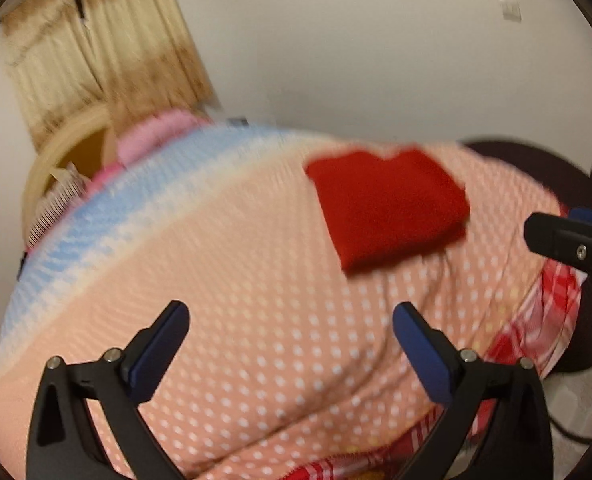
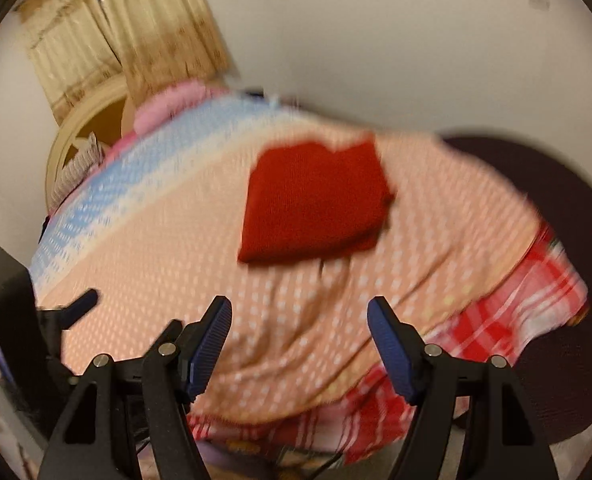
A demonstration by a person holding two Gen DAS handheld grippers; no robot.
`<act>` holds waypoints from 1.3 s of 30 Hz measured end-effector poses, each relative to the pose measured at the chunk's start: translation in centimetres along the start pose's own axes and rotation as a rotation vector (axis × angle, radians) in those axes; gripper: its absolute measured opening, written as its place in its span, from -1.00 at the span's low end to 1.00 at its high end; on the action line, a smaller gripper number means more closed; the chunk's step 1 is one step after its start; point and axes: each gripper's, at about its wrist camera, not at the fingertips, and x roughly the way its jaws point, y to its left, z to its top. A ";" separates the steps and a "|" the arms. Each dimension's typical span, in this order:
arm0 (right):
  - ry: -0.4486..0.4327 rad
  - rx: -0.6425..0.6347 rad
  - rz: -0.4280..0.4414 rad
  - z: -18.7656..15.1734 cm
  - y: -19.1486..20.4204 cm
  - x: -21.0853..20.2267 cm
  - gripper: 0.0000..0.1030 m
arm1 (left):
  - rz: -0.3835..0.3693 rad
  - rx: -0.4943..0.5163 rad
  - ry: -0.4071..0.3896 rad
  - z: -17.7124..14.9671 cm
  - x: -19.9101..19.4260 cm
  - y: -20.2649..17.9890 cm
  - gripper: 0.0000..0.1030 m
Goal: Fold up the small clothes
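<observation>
**Red garment lies folded on the dotted blanket, both grippers clear of it**

Red knit garment (image 1: 387, 208), folded into a thick rectangular pad, lies flat on the peach blanket with white dots (image 1: 256, 300), which serves as landmark here. The garment sits on the blanket's far half, away from both cameras, with nothing touching it. In the right wrist view the same garment (image 2: 315, 204) shows a small notch along its far edge.

Left gripper (image 1: 292, 344) hovers above the near part of the blanket, its blue-padded jaws spread wide and holding nothing. Right gripper (image 2: 299, 344) hangs over the blanket's near edge, jaws likewise apart and empty; one of its black fingers (image 1: 563, 240) pokes into the left wrist view at the blanket's right side, near the garment but apart from it.

A pale blue band (image 1: 108, 216) runs along the blanket's left side. Beyond that band sit a pink fluffy cloth (image 1: 152, 136) and a cream round-rimmed basket (image 1: 56, 168), with beige pleated curtains (image 1: 96, 52) behind. A red-and-white checked cloth (image 2: 495, 320) shows under the blanket's near right edge. Both views are blurred.
</observation>
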 end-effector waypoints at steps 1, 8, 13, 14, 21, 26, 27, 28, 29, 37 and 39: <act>-0.042 -0.011 -0.012 0.1 0.2 -0.9 0.39 | 0.010 -0.003 -0.034 0.3 -0.8 0.0 1.00; -0.336 -0.038 -0.077 0.2 1.0 -7.0 0.61 | 0.022 -0.056 -0.197 1.6 -4.6 0.7 1.00; -0.425 -0.069 -0.113 0.1 1.7 -8.7 0.73 | -0.005 -0.088 -0.217 1.7 -4.9 1.2 1.00; -0.430 -0.073 -0.115 0.0 1.8 -8.8 0.73 | -0.005 -0.087 -0.214 1.6 -4.8 1.3 1.00; -0.412 -0.081 -0.124 0.4 1.7 -8.2 0.73 | 0.005 -0.081 -0.197 1.5 -4.3 0.5 1.00; -0.404 -0.071 -0.129 0.1 1.4 -8.2 0.74 | 0.005 -0.077 -0.193 1.4 -4.3 0.3 1.00; -0.404 -0.070 -0.130 0.1 1.3 -8.2 0.74 | 0.007 -0.075 -0.192 1.4 -4.3 0.2 1.00; -0.404 -0.070 -0.131 0.1 1.3 -8.2 0.74 | 0.009 -0.077 -0.192 1.5 -4.3 0.2 1.00; -0.403 -0.070 -0.131 0.1 1.3 -8.2 0.74 | 0.010 -0.076 -0.191 1.5 -4.3 0.2 1.00; -0.398 -0.077 -0.131 0.1 1.3 -8.0 0.74 | 0.011 -0.068 -0.195 1.2 -4.5 0.2 1.00; -0.396 -0.077 -0.133 0.2 1.3 -7.9 0.74 | 0.009 -0.075 -0.191 1.2 -4.5 0.4 1.00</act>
